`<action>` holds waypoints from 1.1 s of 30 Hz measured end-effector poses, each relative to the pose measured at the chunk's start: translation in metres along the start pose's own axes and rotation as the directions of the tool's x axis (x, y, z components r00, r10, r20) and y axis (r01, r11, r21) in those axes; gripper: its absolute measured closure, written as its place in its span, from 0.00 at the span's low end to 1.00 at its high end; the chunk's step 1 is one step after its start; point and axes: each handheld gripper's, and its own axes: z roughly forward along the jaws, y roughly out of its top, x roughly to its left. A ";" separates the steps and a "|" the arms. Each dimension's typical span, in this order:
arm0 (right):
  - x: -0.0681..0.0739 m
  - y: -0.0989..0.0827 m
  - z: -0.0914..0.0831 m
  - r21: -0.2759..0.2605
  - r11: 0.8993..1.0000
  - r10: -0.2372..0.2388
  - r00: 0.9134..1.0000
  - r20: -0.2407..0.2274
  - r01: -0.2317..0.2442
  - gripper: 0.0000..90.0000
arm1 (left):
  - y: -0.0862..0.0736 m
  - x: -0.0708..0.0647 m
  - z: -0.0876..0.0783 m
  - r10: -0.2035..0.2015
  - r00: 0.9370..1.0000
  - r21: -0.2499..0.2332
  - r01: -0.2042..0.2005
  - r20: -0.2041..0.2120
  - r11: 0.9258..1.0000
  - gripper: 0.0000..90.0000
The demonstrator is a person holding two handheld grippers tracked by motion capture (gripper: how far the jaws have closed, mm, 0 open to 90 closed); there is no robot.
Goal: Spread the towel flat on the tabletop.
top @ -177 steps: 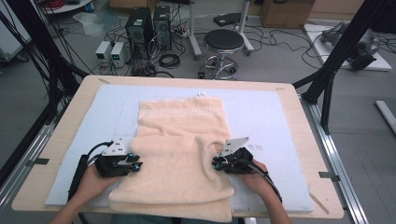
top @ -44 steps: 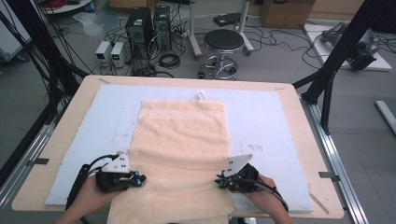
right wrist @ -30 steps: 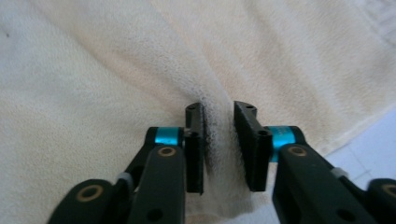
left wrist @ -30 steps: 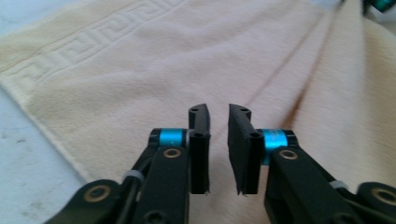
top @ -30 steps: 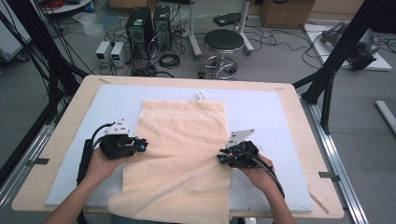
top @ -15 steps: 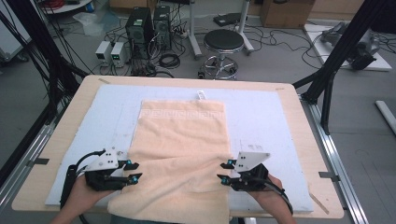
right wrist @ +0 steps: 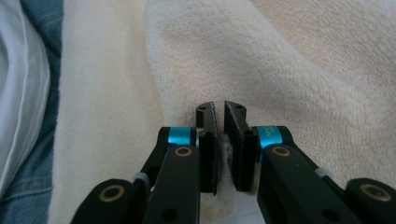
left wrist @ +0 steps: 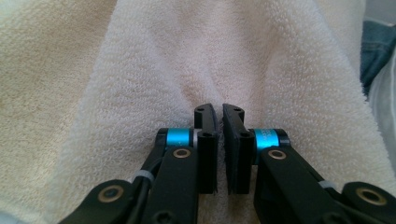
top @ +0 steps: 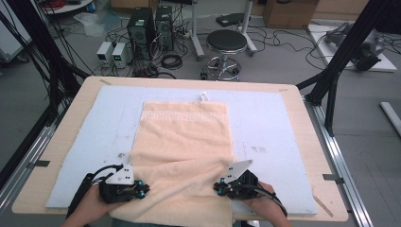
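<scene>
On a wooden table (top: 293, 101) topped with a pale blue mat (top: 274, 127), we had the peach towel (top: 184, 142) lying lengthwise down the middle, its labelled far edge flat and its near end spilling over the table's front edge toward us. We gripped that near end at both sides so the cloth could be carried as one even edge, likely for a fold. Our left gripper (top: 135, 189) had just been closing and was clamped on a pinch of the towel's terry; our right gripper (top: 222, 188), closing likewise, squeezed a fold of the towel between narrow jaws.
</scene>
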 end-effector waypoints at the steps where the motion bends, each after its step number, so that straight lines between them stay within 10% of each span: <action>1: 0.002 0.001 -0.001 0.006 1.000 0.002 1.000 -0.010 -0.001 0.94 | 0.001 -0.003 -0.003 0.012 1.000 -0.006 -0.012 0.003 1.000 0.95; 12: 0.056 0.004 -0.053 -0.081 0.995 -0.071 0.996 -0.058 0.066 0.94 | 0.004 -0.056 -0.058 0.068 0.997 -0.133 -0.061 0.045 0.989 0.95; 15: 0.066 0.006 -0.060 -0.097 0.991 -0.094 0.993 -0.067 0.087 0.78 | 0.005 -0.061 -0.060 0.076 0.996 -0.142 -0.067 0.055 0.988 0.91; 24: 0.022 0.010 -0.051 -0.119 0.993 0.003 0.999 0.052 0.004 0.68 | 0.007 -0.007 -0.029 -0.039 0.999 -0.129 0.034 -0.033 0.991 0.66; 31: -0.013 -0.006 -0.005 0.012 0.999 0.048 0.998 0.049 -0.049 0.77 | 0.000 0.013 0.002 -0.060 0.998 0.007 0.060 -0.001 0.998 0.66; 33: -0.015 -0.010 -0.003 -0.019 0.997 0.076 0.997 0.026 -0.075 0.86 | -0.002 0.012 0.003 -0.038 0.999 -0.017 0.038 -0.019 0.999 0.75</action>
